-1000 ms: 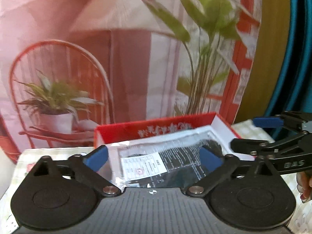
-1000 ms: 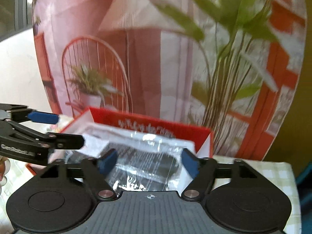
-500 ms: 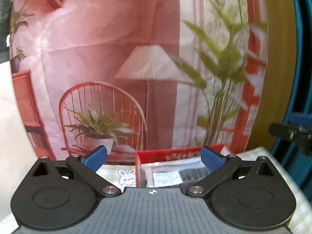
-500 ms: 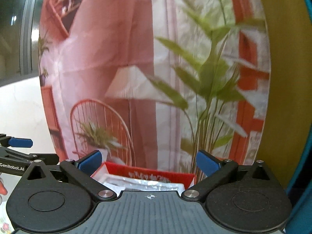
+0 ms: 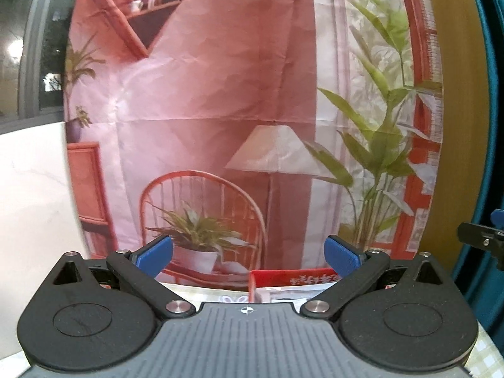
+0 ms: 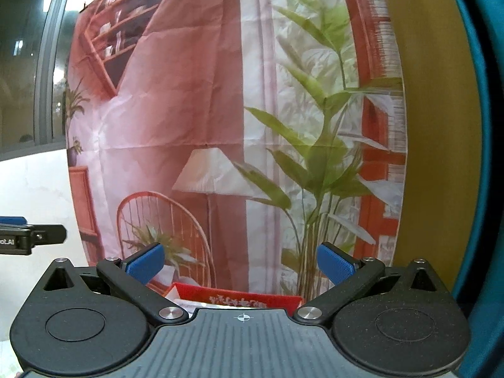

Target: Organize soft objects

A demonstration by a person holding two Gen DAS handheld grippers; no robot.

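grippers: right gripper [image 6: 241, 263] wide, empty (left gripper [image 5: 249, 252] likewise)

Left claw [image 5: 249, 253] and right claw [image 6: 241, 263] both gape wide — nothing between either's pads.

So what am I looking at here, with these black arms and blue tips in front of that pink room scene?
These are two hand-held grippers that a person carries, one per hand; each has a camera looking forward along its two fingers. One picture comes from the left hand-held gripper, the other from the right hand-held gripper. Both stand wide open and hold nothing. The pink room is only a printed backdrop. Low down, a red box with a plastic-wrapped packet inside sits on a checked tablecloth. Each camera also catches the other gripper at its picture's edge.
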